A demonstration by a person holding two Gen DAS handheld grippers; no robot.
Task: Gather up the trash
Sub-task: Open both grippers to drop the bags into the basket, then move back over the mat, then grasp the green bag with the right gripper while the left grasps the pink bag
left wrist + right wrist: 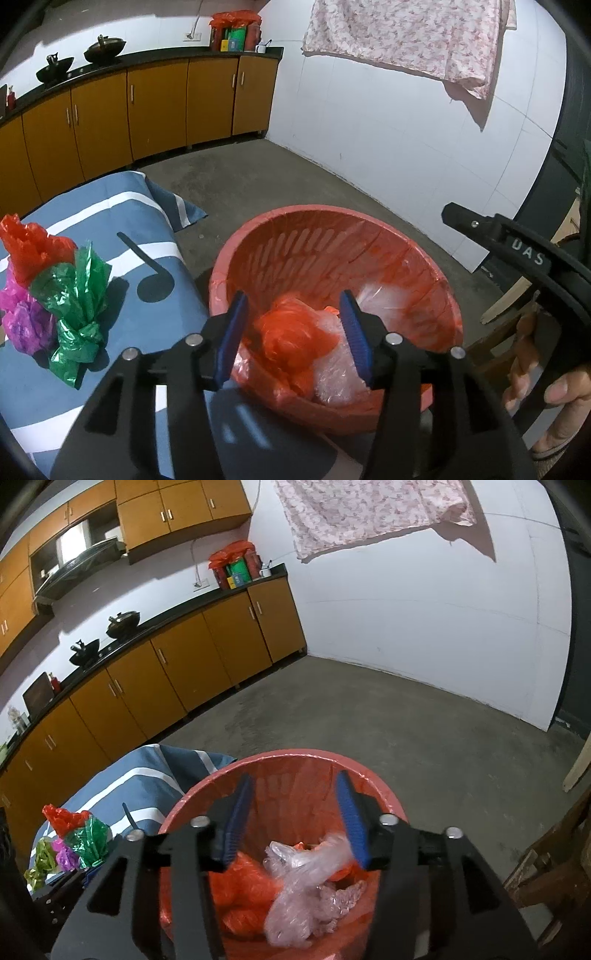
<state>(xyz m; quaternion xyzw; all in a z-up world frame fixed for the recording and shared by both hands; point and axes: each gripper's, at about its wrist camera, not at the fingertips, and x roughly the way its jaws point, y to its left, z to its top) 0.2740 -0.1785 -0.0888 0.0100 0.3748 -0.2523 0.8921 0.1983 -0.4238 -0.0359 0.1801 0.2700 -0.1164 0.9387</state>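
Where fingers overlap, bin rim hidden

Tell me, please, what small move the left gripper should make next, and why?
Probably swing the left gripper left toward the green bag on the blue cloth and close on it. Both grippers hang open and empty over the red bin, which already holds an orange bag and clear plastic, while crumpled bags remain on the cloth, on the left gripper's side.
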